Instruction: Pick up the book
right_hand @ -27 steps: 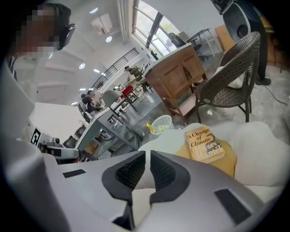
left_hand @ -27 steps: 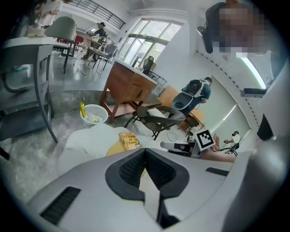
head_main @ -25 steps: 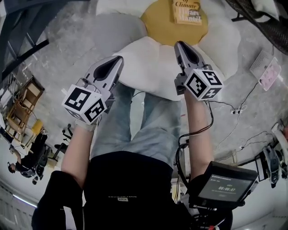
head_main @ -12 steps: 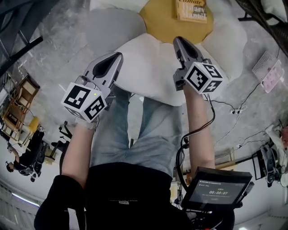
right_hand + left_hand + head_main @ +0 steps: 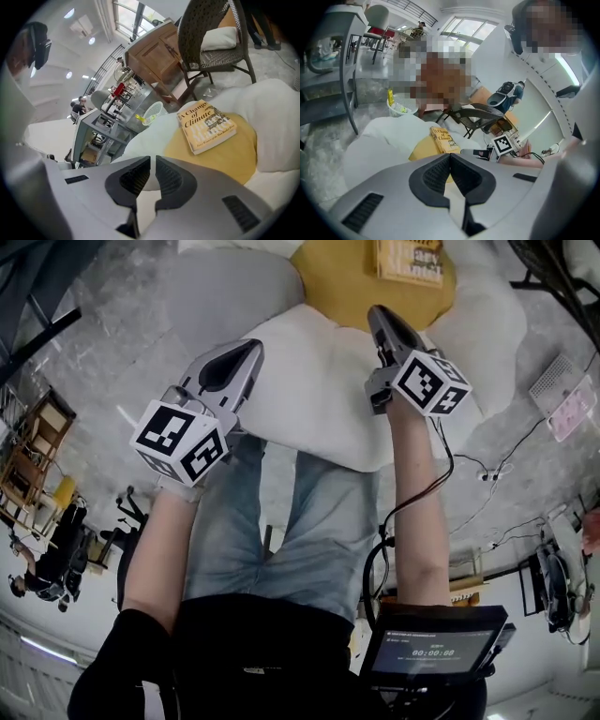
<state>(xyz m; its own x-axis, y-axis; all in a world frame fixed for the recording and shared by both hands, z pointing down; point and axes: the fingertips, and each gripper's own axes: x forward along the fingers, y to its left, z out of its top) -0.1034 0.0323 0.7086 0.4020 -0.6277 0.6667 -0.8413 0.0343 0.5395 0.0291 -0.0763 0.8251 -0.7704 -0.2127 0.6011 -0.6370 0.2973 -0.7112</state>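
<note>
Left gripper [image 5: 450, 157]: jaws clenched together, nothing held. Right gripper [image 5: 153, 160]: jaws closed to thin slit, also empty. Both angle down over near white petal [image 5: 309, 390] of flower-shaped cushion, well apart from book [image 5: 206, 125]. Book flat, cover up, on yellow centre pad [image 5: 234, 152], toward its far edge. Grey floor [image 5: 122, 343] around.

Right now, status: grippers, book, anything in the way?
Left gripper shut, empty; right gripper shut, empty. Book flat on yellow cushion, untouched, ahead of both. Nothing seen between jaws and book.
</note>
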